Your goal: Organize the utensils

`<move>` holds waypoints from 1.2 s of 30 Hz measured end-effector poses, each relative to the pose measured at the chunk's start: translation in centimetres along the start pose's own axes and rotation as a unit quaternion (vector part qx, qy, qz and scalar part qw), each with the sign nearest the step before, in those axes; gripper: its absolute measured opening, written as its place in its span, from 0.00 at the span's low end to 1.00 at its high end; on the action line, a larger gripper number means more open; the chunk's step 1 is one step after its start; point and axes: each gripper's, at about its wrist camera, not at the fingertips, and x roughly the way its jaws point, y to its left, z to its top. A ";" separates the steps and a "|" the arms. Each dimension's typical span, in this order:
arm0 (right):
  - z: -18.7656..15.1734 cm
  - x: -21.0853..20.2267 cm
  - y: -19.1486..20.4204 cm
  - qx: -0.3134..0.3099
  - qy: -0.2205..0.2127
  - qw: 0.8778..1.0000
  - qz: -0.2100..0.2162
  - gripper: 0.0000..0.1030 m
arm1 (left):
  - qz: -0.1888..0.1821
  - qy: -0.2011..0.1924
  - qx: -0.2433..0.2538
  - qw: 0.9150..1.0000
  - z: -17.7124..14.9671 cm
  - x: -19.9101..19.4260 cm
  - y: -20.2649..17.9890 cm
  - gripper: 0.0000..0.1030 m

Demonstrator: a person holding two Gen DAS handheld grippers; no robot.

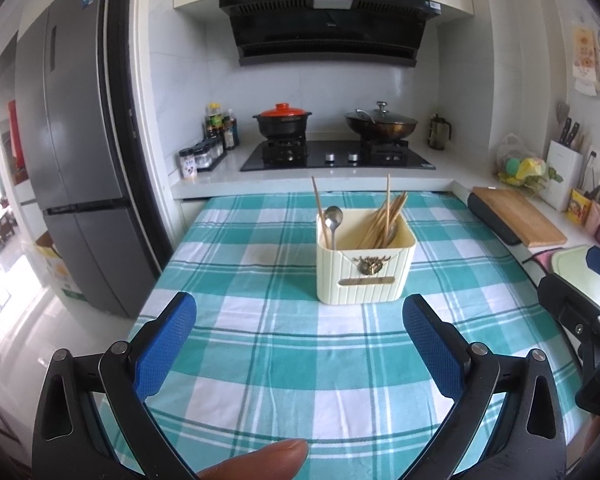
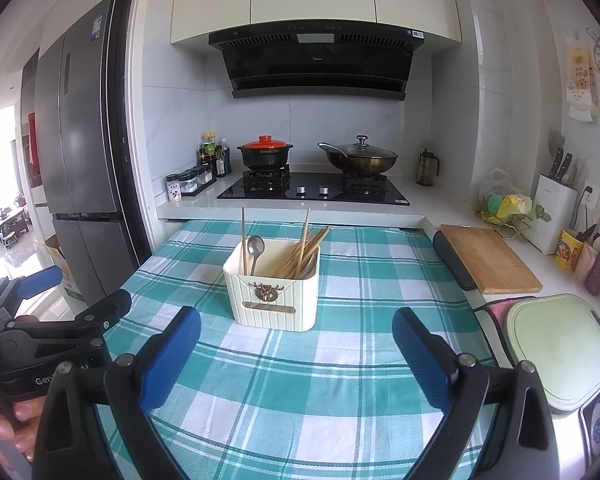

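Two grippers, both w/ jaws wide apart, nothing held.
Left gripper & right gripper hang over the checked cloth. Cream box sits mid-cloth w/ chopsticks & a spoon standing inside.

A teal-checked tablecloth covers the table, bearing a cream utensil holder.

Cream utensil box holding chopsticks and spoon, checked tablecloth, right gripper jaws wide apart
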 end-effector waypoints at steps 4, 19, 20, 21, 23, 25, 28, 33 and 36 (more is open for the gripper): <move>0.1 0.0 0.2 -0.001 0.002 1.000 0.002 0.95 | -0.007 0.002 -0.005 1.000 -0.1 0.1 0.3 1.00; -0.1 0.3 0.6 -0.003 0.008 1.000 0.005 0.95 | -0.005 0.004 -0.005 1.000 -0.2 0.1 0.3 1.00; -0.1 0.3 0.6 -0.003 0.009 1.000 0.004 0.95 | -0.005 0.004 -0.005 1.000 -0.2 0.1 0.3 1.00; -0.2 0.4 0.6 -0.002 0.009 1.000 0.004 0.95 | -0.005 0.004 -0.005 1.000 -0.2 0.1 0.3 1.00; -0.2 0.4 0.6 -0.002 0.009 1.000 0.003 0.95 | -0.005 0.004 -0.005 1.000 -0.2 0.1 0.3 1.00; -0.2 0.3 0.5 -0.001 0.009 1.000 0.003 0.95 | -0.006 0.004 -0.004 1.000 -0.2 0.0 0.3 1.00; -0.2 0.4 0.5 -0.001 0.009 1.000 0.004 0.95 | -0.007 0.004 -0.003 1.000 -0.2 0.0 0.2 1.00; -0.3 0.4 0.5 -0.001 0.009 1.000 0.003 0.95 | -0.008 0.005 -0.003 1.000 -0.1 -0.1 0.2 1.00; -0.2 0.4 0.5 -0.001 0.009 1.000 0.003 0.95 | -0.009 0.005 -0.002 1.000 -0.1 -0.1 0.1 1.00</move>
